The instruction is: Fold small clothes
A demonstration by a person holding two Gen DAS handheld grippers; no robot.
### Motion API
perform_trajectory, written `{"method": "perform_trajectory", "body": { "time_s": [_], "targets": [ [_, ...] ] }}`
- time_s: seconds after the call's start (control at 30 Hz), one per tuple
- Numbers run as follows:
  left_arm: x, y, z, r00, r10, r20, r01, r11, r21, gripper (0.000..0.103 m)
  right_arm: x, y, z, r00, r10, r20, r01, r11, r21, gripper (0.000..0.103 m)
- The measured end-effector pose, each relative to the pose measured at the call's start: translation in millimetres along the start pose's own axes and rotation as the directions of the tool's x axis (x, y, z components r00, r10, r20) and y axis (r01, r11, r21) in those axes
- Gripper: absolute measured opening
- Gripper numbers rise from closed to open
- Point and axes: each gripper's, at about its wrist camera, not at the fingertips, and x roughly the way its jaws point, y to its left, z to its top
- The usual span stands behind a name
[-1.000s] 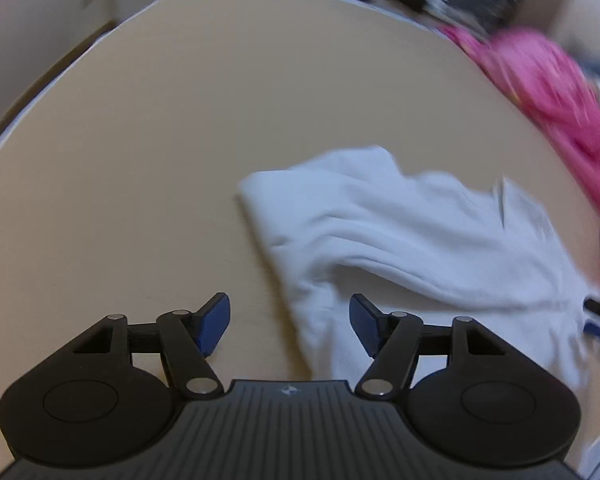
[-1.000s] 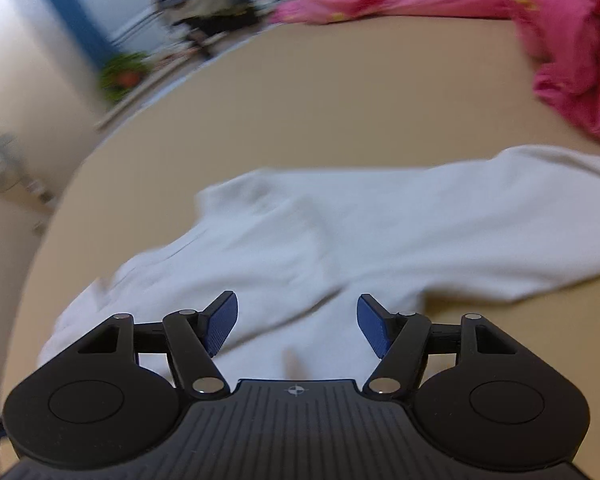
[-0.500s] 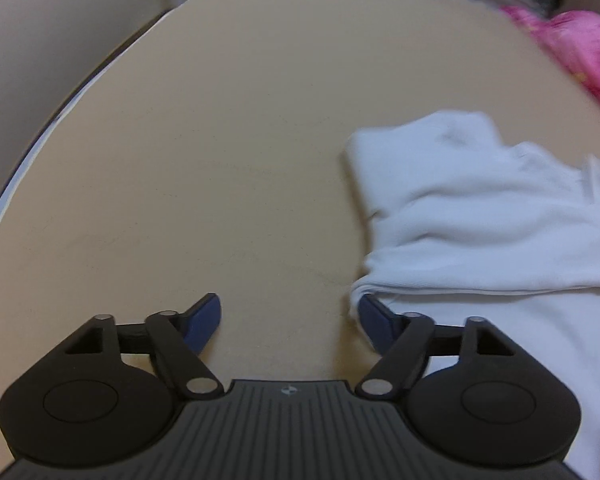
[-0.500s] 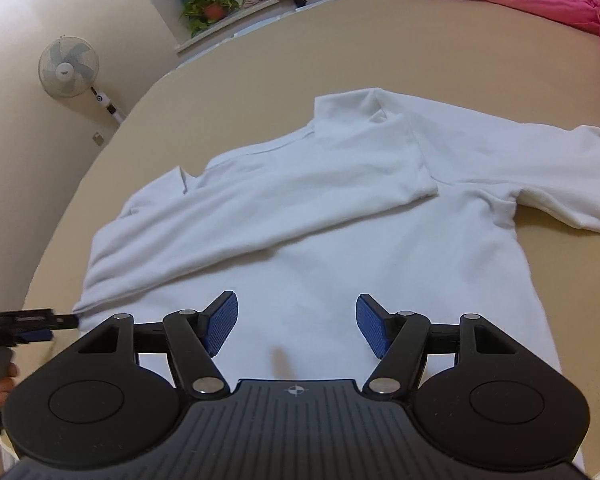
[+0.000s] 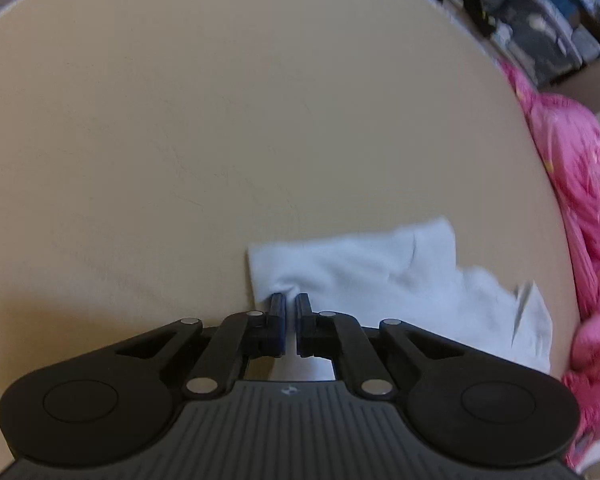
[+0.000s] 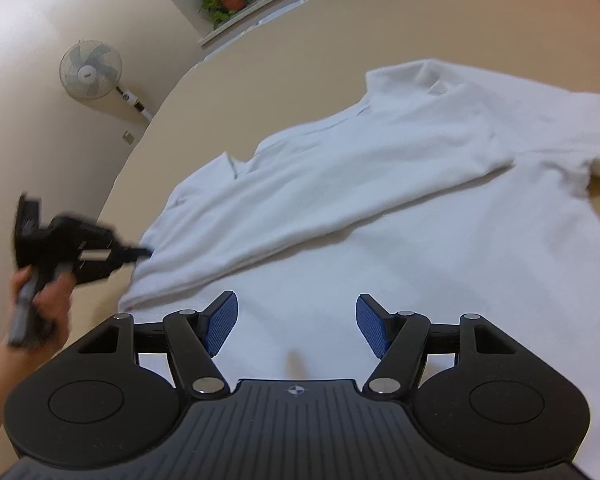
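White cotton shirt (image 6: pixel 400 208) lay flat on the tan table (image 5: pixel 220 120) — one sleeve folded across, collar pointing away. Left hand-held gripper (image 5: pixel 288 300) pinched its edge; right hand-held gripper (image 6: pixel 296 322) hovered spread.

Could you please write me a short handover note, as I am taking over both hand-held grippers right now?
Left hand-held gripper: shut on the edge of the white cotton long-sleeved shirt, at the left side where the folded part ends.
Right hand-held gripper: open, hovering over the shirt's lower body, holding nothing.
The shirt lies spread on the beige table; one sleeve is already folded across the body, the other sleeve reaches out to the right.
A pile of pink fabric sits at the table's far edge.
Left to do: probably fold in the other sleeve, then fold the body.
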Motion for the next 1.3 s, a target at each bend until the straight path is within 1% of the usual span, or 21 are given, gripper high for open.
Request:
{"method": "perform_trajectory", "body": {
  "time_s": [0.07, 0.13, 0.17, 0.2, 0.27, 0.3, 0.33, 0.37, 0.4, 0.43, 0.5, 0.53, 0.57, 0.63, 0.7, 0.77, 0.87, 0.97, 1.03, 1.17, 1.3],
  "targets": [
    [-7, 5, 5, 0.998, -0.011, 0.069, 0.014, 0.999, -0.037, 0.000, 2, -1, -3, 1.000, -0.007, -0.015, 0.007, 1.000, -0.026, 0.068],
    [-23, 19, 6, 0.989, 0.065, 0.134, -0.056, 0.996, -0.072, 0.000, 4, -4, -4, 0.999, -0.021, -0.024, 0.020, 0.999, -0.042, 0.068],
    [-22, 26, 8, 0.986, 0.118, 0.122, -0.107, 0.990, -0.087, 0.000, 5, -7, -4, 0.999, -0.028, -0.027, 0.027, 0.999, -0.041, 0.068],
    [-20, 33, 9, 0.988, 0.122, 0.091, -0.114, 0.990, -0.087, 0.000, 6, -9, -3, 0.999, -0.033, -0.028, 0.033, 0.999, -0.033, 0.068],
    [-27, 40, 1, 0.998, 0.040, 0.054, -0.037, 0.998, -0.059, 0.003, 5, -12, -1, 1.000, -0.025, -0.018, 0.024, 0.999, -0.021, 0.068],
    [-33, 38, -4, 0.999, -0.001, 0.040, 0.003, 0.999, -0.038, 0.017, 4, -12, 2, 1.000, -0.028, 0.000, 0.028, 0.999, -0.019, 0.068],
    [-38, 33, -9, 0.999, -0.033, 0.038, 0.034, 0.999, -0.016, 0.044, 4, -12, 5, 0.999, -0.032, 0.017, 0.032, 0.999, -0.016, 0.068],
    [-44, 26, -17, 0.997, -0.056, 0.045, 0.055, 0.998, 0.006, 0.062, 3, -12, 8, 0.999, -0.036, 0.033, 0.037, 0.999, -0.009, 0.068],
    [-49, 17, -27, 0.996, -0.063, 0.059, 0.061, 0.998, 0.029, 0.091, 4, -11, 11, 0.998, -0.044, 0.045, 0.043, 0.999, 0.001, 0.068],
    [-48, 7, -36, 0.996, -0.052, 0.072, 0.048, 0.997, 0.059, 0.097, 6, -11, 15, 0.997, -0.052, 0.052, 0.051, 0.999, 0.010, 0.068],
    [-38, -14, -53, 0.998, 0.035, 0.054, -0.043, 0.986, 0.158, 0.094, 11, -7, 23, 0.994, -0.055, 0.089, 0.054, 0.999, 0.005, 0.068],
    [-29, -23, -59, 0.992, 0.124, 0.039, -0.129, 0.972, 0.198, 0.077, 14, -4, 28, 0.992, -0.055, 0.114, 0.057, 0.998, -0.009, 0.068],
    [-18, -26, -65, 0.975, 0.220, 0.019, -0.219, 0.948, 0.230, 0.068, 19, 0, 33, 0.988, -0.061, 0.143, 0.067, 0.997, -0.032, 0.068],
    [-17, -21, -73, 0.965, 0.259, 0.045, -0.262, 0.930, 0.257, 0.072, 31, 8, 46, 0.979, -0.095, 0.180, 0.113, 0.989, -0.094, 0.068],
    [-29, -22, -78, 0.938, 0.341, 0.070, -0.347, 0.903, 0.253, 0.082, 50, 4, 57, 0.975, -0.173, 0.141, 0.192, 0.972, -0.135, 0.070],
    [-49, -25, -91, 0.926, 0.363, 0.108, -0.379, 0.881, 0.284, 0.083, 70, -16, 59, 0.975, -0.221, -0.014, 0.217, 0.969, -0.119, 0.072],
    [-86, -31, -114, 0.910, 0.382, 0.162, -0.414, 0.863, 0.291, 0.083, 31, -29, 47, 0.979, -0.202, 0.019, 0.202, 0.973, -0.107, 0.070],
    [-135, -33, -158, 0.896, 0.379, 0.232, -0.432, 0.863, 0.261, 0.086, -46, -44, 19, 0.990, -0.119, 0.071, 0.118, 0.993, 0.012, 0.073],
    [-150, -42, -184, 0.902, 0.363, 0.235, -0.415, 0.879, 0.236, 0.093, -101, -46, -9, 0.988, -0.111, 0.112, 0.110, 0.994, 0.013, 0.078],
    [-179, -57, -247, 0.934, 0.307, 0.184, -0.341, 0.920, 0.192, 0.093, -190, -41, -61, 0.970, -0.139, 0.200, 0.152, 0.987, -0.051, 0.086],
    [-203, -86, -295, 0.935, 0.297, 0.195, -0.338, 0.913, 0.229, 0.093, -241, -39, -92, 0.961, -0.146, 0.236, 0.165, 0.984, -0.065, 0.087]
  ]
}}
